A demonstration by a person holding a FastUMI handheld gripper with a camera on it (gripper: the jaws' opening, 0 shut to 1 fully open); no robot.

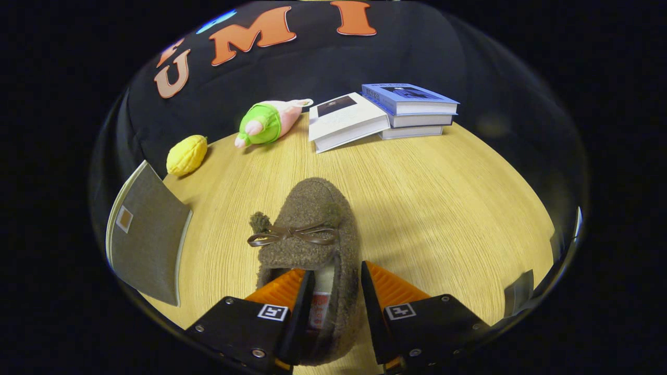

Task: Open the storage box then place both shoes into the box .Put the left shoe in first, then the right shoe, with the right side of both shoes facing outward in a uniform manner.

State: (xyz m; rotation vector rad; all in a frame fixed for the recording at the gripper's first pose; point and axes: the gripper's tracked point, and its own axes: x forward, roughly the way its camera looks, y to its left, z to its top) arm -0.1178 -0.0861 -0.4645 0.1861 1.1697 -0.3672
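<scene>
Shoe [312, 229] toe points away, gripper [336, 281] straddling its side wall.

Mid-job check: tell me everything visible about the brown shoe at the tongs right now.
The brown shoe is a fuzzy, fleece-like slipper with a thin brown bow across its top and a pale lining inside the opening. It lies on the wooden table, toe pointing away from the tongs. One orange finger reaches into the opening and the other sits outside the shoe's side wall, straddling it; whether both press on it is unclear.
</scene>
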